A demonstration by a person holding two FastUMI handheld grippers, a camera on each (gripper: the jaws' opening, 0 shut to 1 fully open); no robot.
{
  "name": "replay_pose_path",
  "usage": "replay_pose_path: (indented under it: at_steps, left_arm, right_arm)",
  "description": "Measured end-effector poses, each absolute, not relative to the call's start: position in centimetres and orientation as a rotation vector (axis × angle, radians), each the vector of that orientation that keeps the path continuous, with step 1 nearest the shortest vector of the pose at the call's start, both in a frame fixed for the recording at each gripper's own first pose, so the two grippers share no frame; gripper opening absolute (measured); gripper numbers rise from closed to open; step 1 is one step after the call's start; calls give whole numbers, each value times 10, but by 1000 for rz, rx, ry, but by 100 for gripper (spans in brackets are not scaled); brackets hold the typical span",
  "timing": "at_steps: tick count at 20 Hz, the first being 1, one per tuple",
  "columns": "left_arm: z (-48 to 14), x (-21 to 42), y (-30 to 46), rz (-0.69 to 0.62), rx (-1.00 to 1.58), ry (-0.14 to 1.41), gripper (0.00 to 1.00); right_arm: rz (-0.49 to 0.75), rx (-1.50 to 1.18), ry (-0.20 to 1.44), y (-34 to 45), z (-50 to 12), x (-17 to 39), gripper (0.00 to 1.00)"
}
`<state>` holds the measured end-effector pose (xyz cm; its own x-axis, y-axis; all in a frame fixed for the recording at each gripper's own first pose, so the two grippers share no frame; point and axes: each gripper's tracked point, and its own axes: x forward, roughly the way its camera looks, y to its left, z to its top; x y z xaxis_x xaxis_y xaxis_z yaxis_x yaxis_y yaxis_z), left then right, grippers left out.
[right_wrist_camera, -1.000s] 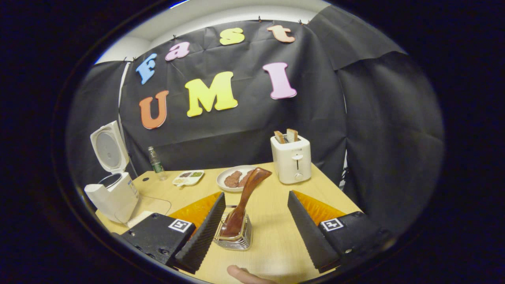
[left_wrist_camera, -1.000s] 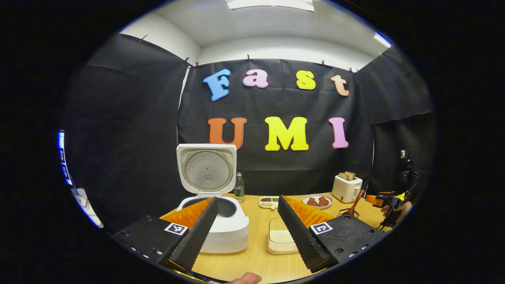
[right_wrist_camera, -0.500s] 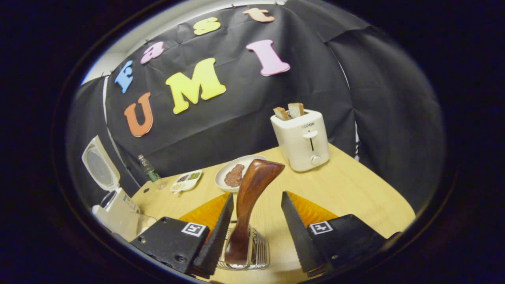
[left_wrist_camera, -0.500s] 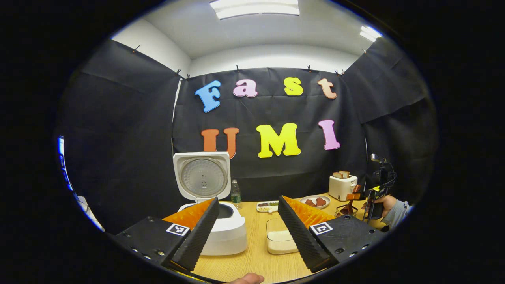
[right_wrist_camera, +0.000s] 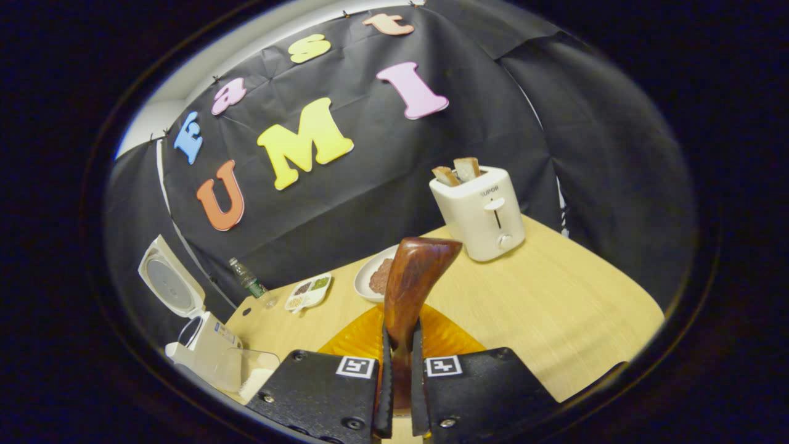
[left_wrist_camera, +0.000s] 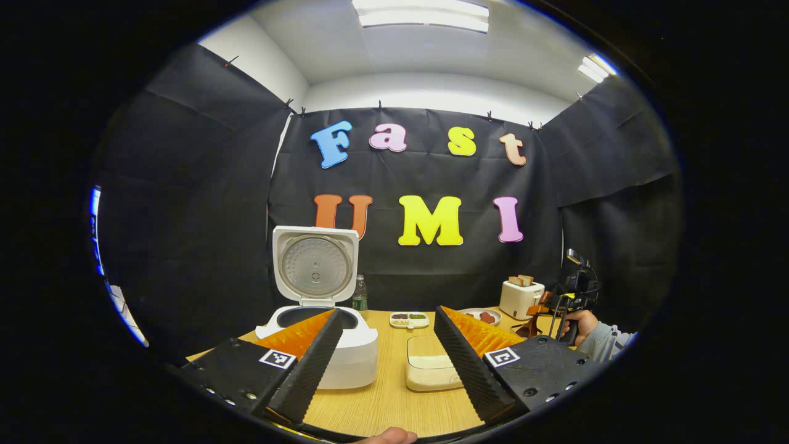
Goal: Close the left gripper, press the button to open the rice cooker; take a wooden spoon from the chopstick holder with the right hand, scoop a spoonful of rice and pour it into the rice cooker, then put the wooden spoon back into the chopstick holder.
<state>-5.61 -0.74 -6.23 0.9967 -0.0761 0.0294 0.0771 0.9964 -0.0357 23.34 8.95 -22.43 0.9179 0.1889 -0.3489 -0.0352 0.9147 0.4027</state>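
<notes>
Rice cooker lid stands upright at 11 o'clock, pot mouth unobstructed from above. Rice box sits just beside it at 12. Bare worktop to your right; toaster blocks 1 o'clock.

Glossy dark wood spoon; pale matt wood-grain table; smooth white plastic cooker and toaster at 1 o'clock; matt creased cloth wall.

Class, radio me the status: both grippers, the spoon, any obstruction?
Left gripper open, before open rice cooker. Right gripper shut on wooden spoon. No obstruction seen.
</notes>
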Motion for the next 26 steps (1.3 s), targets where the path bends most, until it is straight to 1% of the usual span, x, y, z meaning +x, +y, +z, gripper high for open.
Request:
replay_pose_path:
  at_steps: [3,8,12,15,16,19,20,22,25,26]
  left_arm:
    - [-61,-67,-3,-89,-47,-36,96]
    - [-59,-91,9,-85,-49,-51,96]
    - [-60,-103,27,-65,-67,-44,97]
    - [-65,-103,36,-57,-75,-29,95]
    - [-68,-103,39,-52,-73,-23,94]
    - [-72,-105,45,-40,-65,-12,94]
    - [-74,-105,45,-39,-59,-7,94]
    - [-78,-106,44,-36,-46,5,94]
    - [-77,-106,46,-39,-35,5,94]
    - [-78,-107,46,-39,-35,4,94]
  right_arm:
    - [100,312,322,92,-187,220,17]
    - [123,187,187,128,-116,188,17]
    - [182,135,141,188,-98,171,17]
    - [244,103,185,245,-125,161,17]
    - [267,89,207,263,-137,159,12]
    - [316,14,276,309,-184,157,12]
    - [318,-24,295,316,-199,158,17]
    - [291,-118,309,319,-221,163,17]
    - [228,-290,236,312,-226,169,17]
    - [243,-315,246,314,-235,167,17]
